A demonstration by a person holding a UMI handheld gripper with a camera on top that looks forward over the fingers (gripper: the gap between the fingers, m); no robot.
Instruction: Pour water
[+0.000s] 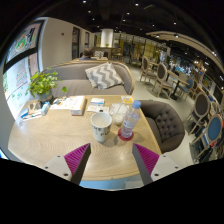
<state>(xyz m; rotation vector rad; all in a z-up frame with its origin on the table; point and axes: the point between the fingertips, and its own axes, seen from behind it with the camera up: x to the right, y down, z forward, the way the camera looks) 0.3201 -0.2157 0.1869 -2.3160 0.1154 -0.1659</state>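
Ahead of the empty, wide-open hand-held gripper [111,160], right of centre, the bottle [130,120] stands upright; cup [101,125] beside it.

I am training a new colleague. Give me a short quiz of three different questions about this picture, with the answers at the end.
1. True or false: the gripper is shut on the bottle.
2. Multiple choice: beside the bottle on the table, just beyond the fingers, stands
A. a white cup
B. a frying pan
C. a laptop
3. Fill in: at the table's far end, beside the sofa, stands a green ____.

Key
1. False: the fingers are open, and the bottle stands on the table ahead of them.
2. A
3. plant
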